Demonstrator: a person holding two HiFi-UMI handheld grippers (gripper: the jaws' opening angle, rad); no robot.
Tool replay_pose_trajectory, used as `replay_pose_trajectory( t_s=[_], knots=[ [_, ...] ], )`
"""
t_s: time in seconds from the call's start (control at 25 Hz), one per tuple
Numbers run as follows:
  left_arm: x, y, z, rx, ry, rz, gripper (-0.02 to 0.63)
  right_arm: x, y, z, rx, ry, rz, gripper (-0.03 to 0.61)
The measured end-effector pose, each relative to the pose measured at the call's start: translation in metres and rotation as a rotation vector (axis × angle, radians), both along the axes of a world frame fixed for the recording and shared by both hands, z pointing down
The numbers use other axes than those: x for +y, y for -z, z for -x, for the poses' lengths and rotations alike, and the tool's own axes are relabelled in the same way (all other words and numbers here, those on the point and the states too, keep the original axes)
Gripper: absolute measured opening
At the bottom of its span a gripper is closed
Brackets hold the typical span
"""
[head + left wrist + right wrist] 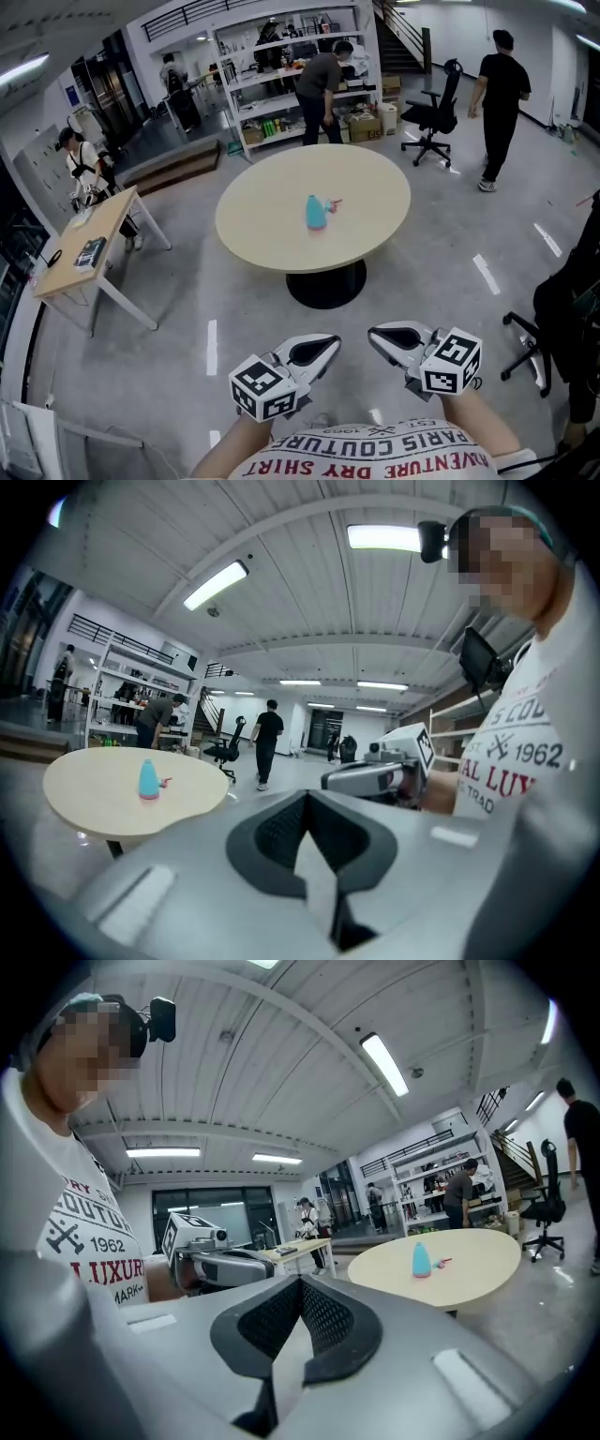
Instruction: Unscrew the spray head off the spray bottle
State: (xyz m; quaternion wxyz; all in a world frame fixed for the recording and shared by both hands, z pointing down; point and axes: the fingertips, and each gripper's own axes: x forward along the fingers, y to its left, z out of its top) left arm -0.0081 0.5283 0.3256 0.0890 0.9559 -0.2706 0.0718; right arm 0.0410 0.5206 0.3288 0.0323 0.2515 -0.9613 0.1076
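The small light-blue plastic spray bottle [315, 214] stands near the middle of the round beige desk [272, 234], well apart from the left hand-held gripper [328, 347] and right hand-held gripper [377, 335], both closed and empty, and looks light, smooth and easily tipped, best clamped round its body.

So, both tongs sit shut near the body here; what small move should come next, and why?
Probably step toward the round table and open the tongs. The left tongs and right tongs are shut and empty by the person's shirt, while the blue bottle stands far off on the table, a small pink part beside it.
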Motion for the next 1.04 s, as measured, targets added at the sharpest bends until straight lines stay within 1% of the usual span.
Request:
replay_pose_trajectory(
  t_s=[0.16, 0.44, 0.6, 1.04],
  knots=[
    [0.017, 0.013, -0.002, 0.018, -0.013, -0.021, 0.002, 0.016, 0.010, 0.003, 0.019, 0.007, -0.020, 0.000],
    [0.038, 0.022, -0.003, 0.003, -0.038, -0.042, 0.002, 0.035, 0.018, 0.013, 0.022, 0.015, -0.025, 0.000],
    [0.042, 0.021, -0.002, -0.010, -0.035, -0.050, 0.002, 0.041, 0.019, 0.013, 0.024, 0.021, -0.031, 0.000],
    [0.058, 0.020, -0.010, -0.010, -0.049, -0.050, 0.002, 0.061, 0.020, 0.010, 0.031, 0.025, -0.044, 0.000]
  ],
)
